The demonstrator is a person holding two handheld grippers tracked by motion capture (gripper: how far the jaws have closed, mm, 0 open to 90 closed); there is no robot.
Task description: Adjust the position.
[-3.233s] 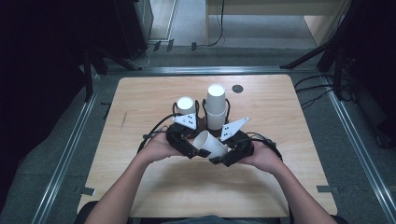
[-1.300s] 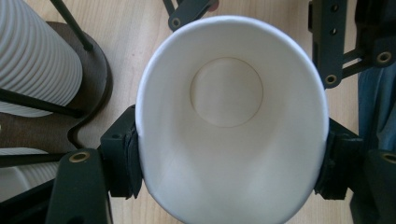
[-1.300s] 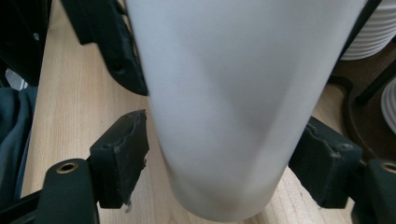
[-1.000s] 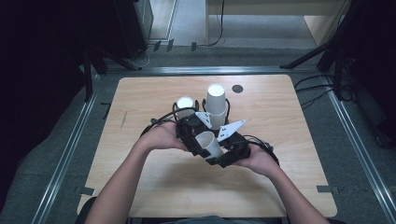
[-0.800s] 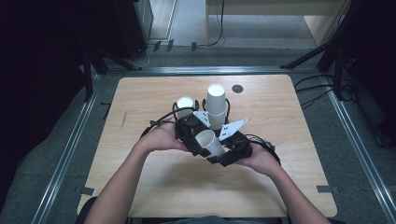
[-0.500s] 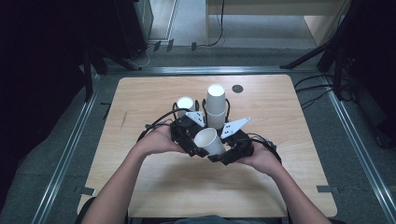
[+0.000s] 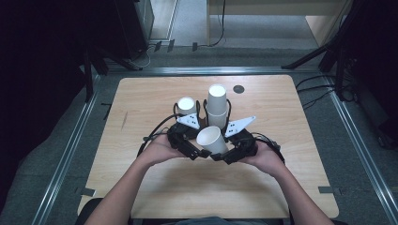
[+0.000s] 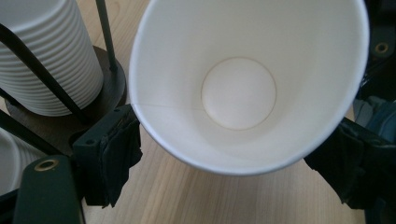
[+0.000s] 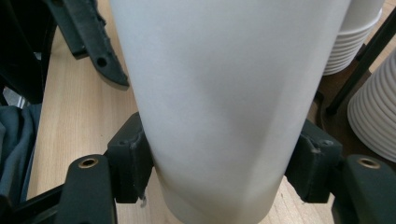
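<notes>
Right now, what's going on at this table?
A person works two hand-held grippers over a wooden table. The right gripper is clamped on a white paper cup, held tipped between the hands. The left gripper has just been opening; its jaws flank the cup's rim, apparently without pressing. Behind stand two stacks of cups in a black wire holder, a short stack and a tall stack.
</notes>
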